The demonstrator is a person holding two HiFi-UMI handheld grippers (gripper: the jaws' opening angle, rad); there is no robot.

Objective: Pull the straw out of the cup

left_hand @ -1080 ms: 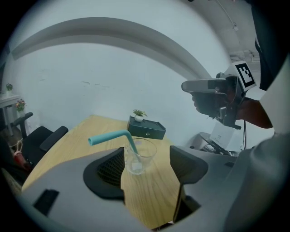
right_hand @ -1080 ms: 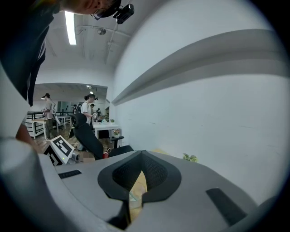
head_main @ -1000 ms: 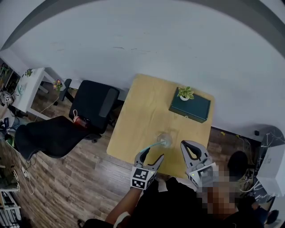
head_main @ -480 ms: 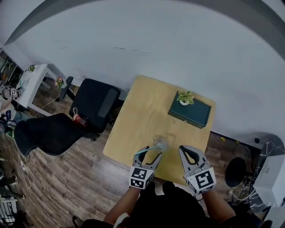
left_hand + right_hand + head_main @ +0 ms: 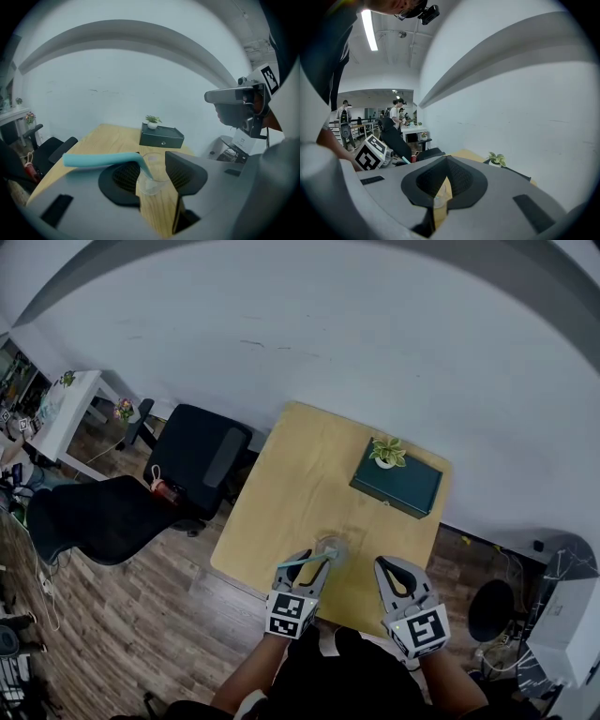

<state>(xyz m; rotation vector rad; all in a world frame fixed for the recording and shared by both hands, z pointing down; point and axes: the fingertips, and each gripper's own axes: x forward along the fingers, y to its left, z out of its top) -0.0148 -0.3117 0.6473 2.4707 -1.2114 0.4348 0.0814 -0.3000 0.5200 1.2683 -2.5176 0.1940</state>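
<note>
Your left gripper (image 5: 153, 169) sits low in the middle of the head view, at the near edge of the wooden surface (image 5: 300, 465). Its jaws have just been closing with the clear plastic cup (image 5: 151, 183) between them. In the left gripper view the cup fills the gap from one dark pad to the other, so the jaws look clamped on its sides while standing well apart.

The teal straw (image 5: 101, 159) is in the cup. Its lower end dips in at a slant, then it bends at the rim and runs out level toward the left of that frame, passing over the left-hand jaw. Whether it touches that jaw I cannot tell. In the head view the straw shows as a short teal line leading left from the cup, above the left gripper's marker cube (image 5: 290, 613).

Your right gripper (image 5: 388, 564) is lower right of centre in the head view, near the cup but apart from it, over the same near edge. Its jaws are closed tip to tip with nothing between them. In the right gripper view there is only a thin slit below the tips, and the cup and a strip of wood show through it further off.

Toward the upper right of the surface lies a dark green box (image 5: 398, 486) with a small potted plant (image 5: 386, 453) on top. A black office chair (image 5: 201, 460) stands on the wood floor (image 5: 178, 615) just left of the surface.
</note>
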